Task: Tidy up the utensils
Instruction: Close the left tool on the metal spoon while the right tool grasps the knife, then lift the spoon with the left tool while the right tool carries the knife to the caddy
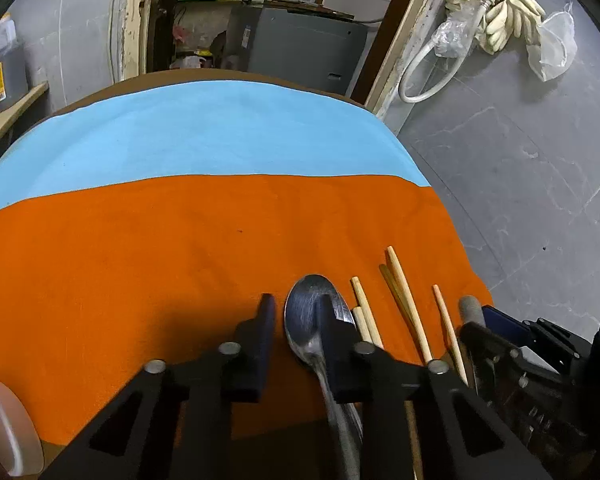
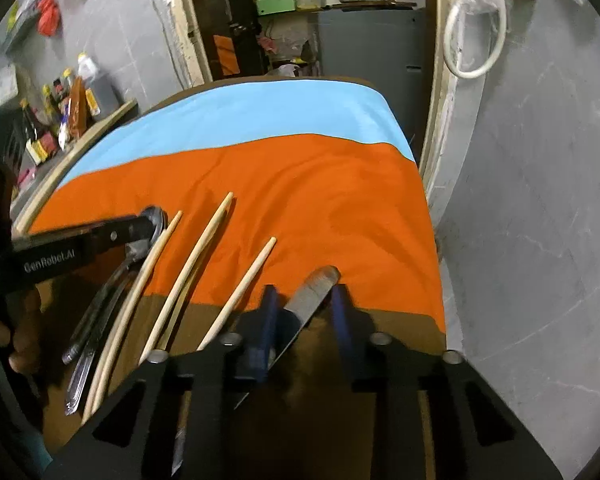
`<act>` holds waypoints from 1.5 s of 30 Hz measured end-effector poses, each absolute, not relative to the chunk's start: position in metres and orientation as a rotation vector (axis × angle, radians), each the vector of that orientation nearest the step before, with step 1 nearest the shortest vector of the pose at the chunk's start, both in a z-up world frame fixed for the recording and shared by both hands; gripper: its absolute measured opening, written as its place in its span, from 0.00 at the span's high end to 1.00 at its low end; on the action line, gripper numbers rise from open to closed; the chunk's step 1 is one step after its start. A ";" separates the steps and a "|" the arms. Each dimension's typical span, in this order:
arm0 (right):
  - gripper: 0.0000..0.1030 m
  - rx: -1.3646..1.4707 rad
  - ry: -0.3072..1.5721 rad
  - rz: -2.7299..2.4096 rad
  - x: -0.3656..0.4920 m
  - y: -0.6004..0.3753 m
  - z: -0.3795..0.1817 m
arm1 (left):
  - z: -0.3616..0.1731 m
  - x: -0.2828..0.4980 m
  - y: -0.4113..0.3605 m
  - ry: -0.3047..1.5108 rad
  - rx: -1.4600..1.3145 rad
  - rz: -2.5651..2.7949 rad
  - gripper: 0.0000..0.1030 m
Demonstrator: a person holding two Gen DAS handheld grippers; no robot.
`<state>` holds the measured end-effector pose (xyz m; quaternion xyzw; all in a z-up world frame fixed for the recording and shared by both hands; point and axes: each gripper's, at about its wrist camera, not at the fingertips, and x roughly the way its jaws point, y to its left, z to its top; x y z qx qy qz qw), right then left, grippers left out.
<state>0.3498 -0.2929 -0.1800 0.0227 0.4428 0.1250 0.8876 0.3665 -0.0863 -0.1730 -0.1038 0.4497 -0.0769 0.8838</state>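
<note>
A steel spoon (image 1: 306,316) lies on the orange cloth (image 1: 180,248), bowl pointing away. My left gripper (image 1: 296,308) is open above it; its right finger overlaps the spoon's bowl. Several wooden chopsticks (image 1: 404,300) lie to the right of the spoon. In the right wrist view a table knife (image 2: 312,292) lies between the open fingers of my right gripper (image 2: 306,292), blade tip pointing away. Chopsticks (image 2: 204,264) and spoons (image 2: 112,288) lie to its left, with the left gripper (image 2: 100,236) over them.
The table carries an orange cloth and a light blue cloth (image 1: 204,132) behind it. The table's right edge (image 2: 436,248) drops to a grey floor. A translucent container (image 1: 4,424) sits at the near left. Bottles (image 2: 60,112) stand on a shelf at left.
</note>
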 end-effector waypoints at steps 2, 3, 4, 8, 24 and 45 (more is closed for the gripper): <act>0.86 0.101 0.928 0.273 0.352 -0.298 -0.180 | -0.174 0.365 -0.085 0.941 -0.222 -0.160 0.90; 0.86 0.117 0.931 0.276 0.352 -0.299 -0.181 | -0.174 0.365 -0.084 0.941 -0.224 -0.161 0.91; 0.87 0.139 0.933 0.282 0.353 -0.302 -0.181 | -0.173 0.363 -0.084 0.940 -0.227 -0.162 0.91; 0.90 0.198 0.934 0.311 0.353 -0.309 -0.182 | -0.172 0.357 -0.083 0.935 -0.232 -0.169 0.94; 0.99 0.272 0.877 0.385 0.327 -0.304 -0.163 | -0.140 0.320 -0.077 0.853 -0.213 -0.134 0.98; 0.99 0.292 0.543 0.202 0.226 -0.294 -0.049 | -0.029 0.225 -0.026 0.585 -0.199 -0.165 0.98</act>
